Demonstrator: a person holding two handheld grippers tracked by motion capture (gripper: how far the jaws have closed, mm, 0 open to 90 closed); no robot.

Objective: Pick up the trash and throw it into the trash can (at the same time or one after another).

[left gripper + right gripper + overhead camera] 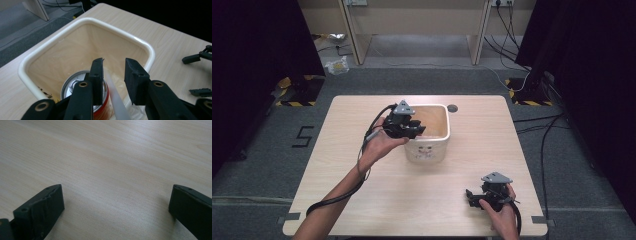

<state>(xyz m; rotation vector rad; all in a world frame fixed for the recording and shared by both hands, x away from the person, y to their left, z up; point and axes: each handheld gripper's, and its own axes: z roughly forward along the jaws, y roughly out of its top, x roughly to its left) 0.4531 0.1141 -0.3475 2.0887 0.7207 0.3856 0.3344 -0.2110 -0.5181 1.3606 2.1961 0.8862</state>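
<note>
A cream plastic bin (434,145) stands at the middle of the table. My left gripper (418,131) hangs over its left rim, pointing down into it. In the left gripper view the bin (140,41) holds a red can with a silver top (75,86) under the left jaw. A pale translucent strip (116,97) slants up between the jaws of my left gripper (113,65), which stand apart and do not press on it. My right gripper (469,196) rests near the front right of the table, its jaws wide open over bare wood (116,192).
A clear liner shows in the bin's near corner (136,110). A round cable hole (452,107) lies just behind the bin. The right gripper's jaw tips (191,59) lie on the table right of the bin. Black curtains and floor cables flank the table.
</note>
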